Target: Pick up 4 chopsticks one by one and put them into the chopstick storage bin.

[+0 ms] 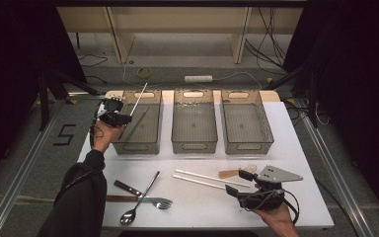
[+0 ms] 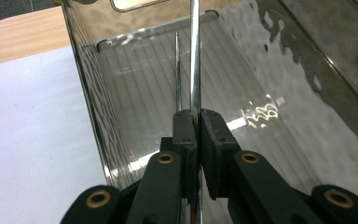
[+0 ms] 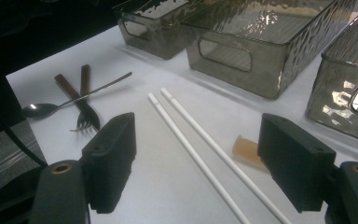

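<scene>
High view | left gripper [image 1: 124, 117] is clamped on a metal rod [image 1: 139, 98] (tilted) over the left bin [image 1: 154, 129] | right gripper [image 1: 239, 183] is held apart above the table [image 1: 306, 163].

The shiny metal stick [image 2: 195, 56] runs off the top edge of the left gripper view, so its far end is cut off. Its near end is hidden between the black jaws. What kind of tool it is cannot be told. In the right gripper view, the two white sticks [image 3: 200, 144] run off the bottom edge, and a black jaw hides part of the small brown piece [image 3: 246, 150].
</scene>
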A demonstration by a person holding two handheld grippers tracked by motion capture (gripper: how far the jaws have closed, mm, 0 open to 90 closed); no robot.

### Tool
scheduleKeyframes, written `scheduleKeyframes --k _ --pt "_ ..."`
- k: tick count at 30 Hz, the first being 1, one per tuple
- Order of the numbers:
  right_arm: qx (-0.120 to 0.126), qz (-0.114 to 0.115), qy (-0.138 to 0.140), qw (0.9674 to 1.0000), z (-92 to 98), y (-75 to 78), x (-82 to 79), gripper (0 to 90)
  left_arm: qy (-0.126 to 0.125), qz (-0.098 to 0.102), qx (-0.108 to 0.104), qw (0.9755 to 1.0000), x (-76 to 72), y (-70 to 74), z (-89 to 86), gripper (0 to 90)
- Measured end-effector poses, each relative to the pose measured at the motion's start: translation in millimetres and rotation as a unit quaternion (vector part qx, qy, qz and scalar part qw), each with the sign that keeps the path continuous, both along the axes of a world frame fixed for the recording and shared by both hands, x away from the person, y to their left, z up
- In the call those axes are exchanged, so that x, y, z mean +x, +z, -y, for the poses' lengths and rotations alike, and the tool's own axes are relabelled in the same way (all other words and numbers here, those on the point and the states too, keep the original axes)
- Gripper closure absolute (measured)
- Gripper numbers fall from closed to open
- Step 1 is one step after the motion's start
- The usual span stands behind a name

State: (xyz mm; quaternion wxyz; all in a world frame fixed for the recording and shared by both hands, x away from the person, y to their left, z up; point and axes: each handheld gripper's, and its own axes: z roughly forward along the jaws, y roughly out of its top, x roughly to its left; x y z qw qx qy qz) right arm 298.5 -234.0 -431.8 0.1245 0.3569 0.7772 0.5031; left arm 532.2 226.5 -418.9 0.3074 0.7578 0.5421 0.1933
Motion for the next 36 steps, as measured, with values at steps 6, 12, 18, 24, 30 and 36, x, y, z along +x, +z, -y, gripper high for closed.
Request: scheduleKeyframes --k 6,12,18,24,30,36 --pt "0.001 0.000 0.000 1.0000 0.2 -0.1 0.0 29.1 0.007 0.001 -0.005 1.0000 1.0 -2.7 0.8 75.8" --pt "0.001 -0.001 0.000 1.0000 0.4 -0.2 0.3 29.1 -0.005 -0.007 -0.010 0.9999 -4.7 1.0 2.4 61.8" --pt "0.000 -0.001 0.001 1.0000 0.0 -0.1 0.1 29.1 -0.016 -0.010 -0.025 0.9995 -17.0 6.7 6.5 50.9" --pt "0.000 -0.002 0.003 1.0000 0.1 -0.1 0.5 29.1 -0.025 -0.001 -0.057 0.9980 -41.8 14.8 9.0 40.0" --pt "0.000 -0.006 0.007 1.0000 -0.5 0.7 2.0 29.2 -0.040 0.017 -0.066 0.9969 -74.1 19.2 11.3 33.1" --pt "-0.013 -0.018 0.023 0.9995 -3.2 -0.3 5.6 29.3 -0.057 0.047 -0.090 0.9933 -107.9 22.5 13.5 30.2"
